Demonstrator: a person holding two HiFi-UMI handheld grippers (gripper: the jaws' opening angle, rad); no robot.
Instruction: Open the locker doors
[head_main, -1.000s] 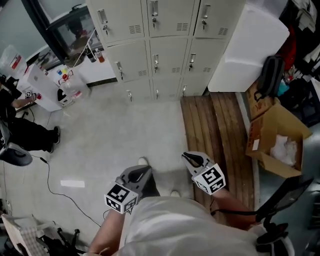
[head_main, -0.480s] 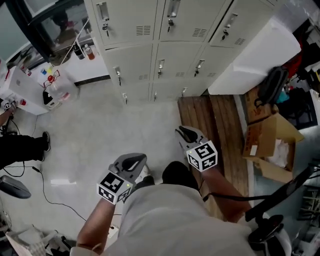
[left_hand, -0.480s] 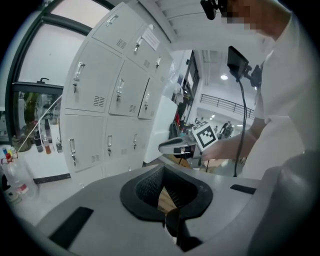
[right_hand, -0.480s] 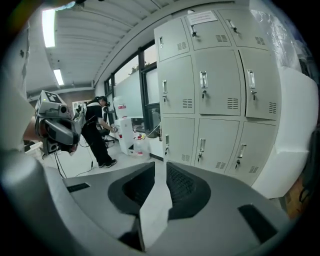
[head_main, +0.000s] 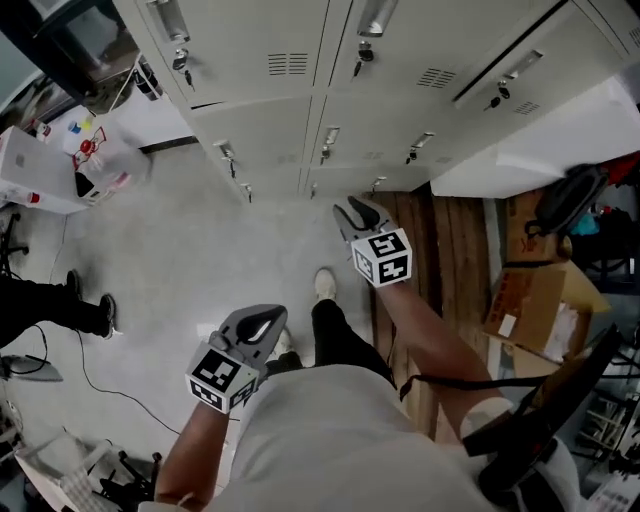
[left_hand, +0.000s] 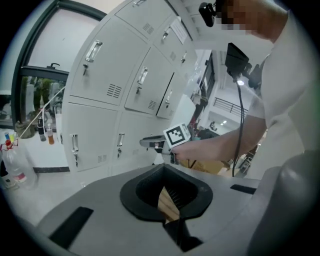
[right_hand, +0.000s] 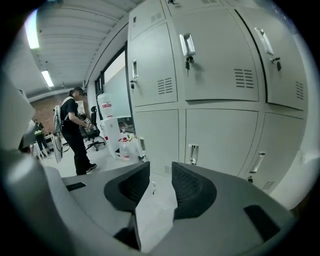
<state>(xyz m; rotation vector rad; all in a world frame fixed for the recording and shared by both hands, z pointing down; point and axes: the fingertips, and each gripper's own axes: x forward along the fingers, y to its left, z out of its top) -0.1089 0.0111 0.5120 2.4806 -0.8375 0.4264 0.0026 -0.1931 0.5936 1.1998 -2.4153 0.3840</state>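
Pale grey lockers (head_main: 300, 90) fill the top of the head view, and every door that shows is shut, each with a metal handle (head_main: 327, 140) and a key. My right gripper (head_main: 350, 212) reaches out in front of the lower rows without touching them. Its jaws have just been opening and stand apart with nothing between them (right_hand: 161, 172); a lower door handle (right_hand: 192, 152) lies straight ahead. My left gripper (head_main: 262, 322) hangs further back over the floor, shut and empty (left_hand: 163, 167). The left gripper view also catches the right gripper (left_hand: 150, 143) ahead of it.
Wooden boards (head_main: 450, 230) lie on the floor at the right, beside a cardboard box (head_main: 540, 300), a black bag (head_main: 570, 200) and a white slab (head_main: 540, 140) leaning on the lockers. At the left are a white cabinet with bottles (head_main: 60, 160), a standing person (right_hand: 75, 130) and a floor cable (head_main: 90, 370).
The person has stepped towards the lockers, which now loom much nearer. Both grippers have moved forward, the right one further, to just before the lower doors.
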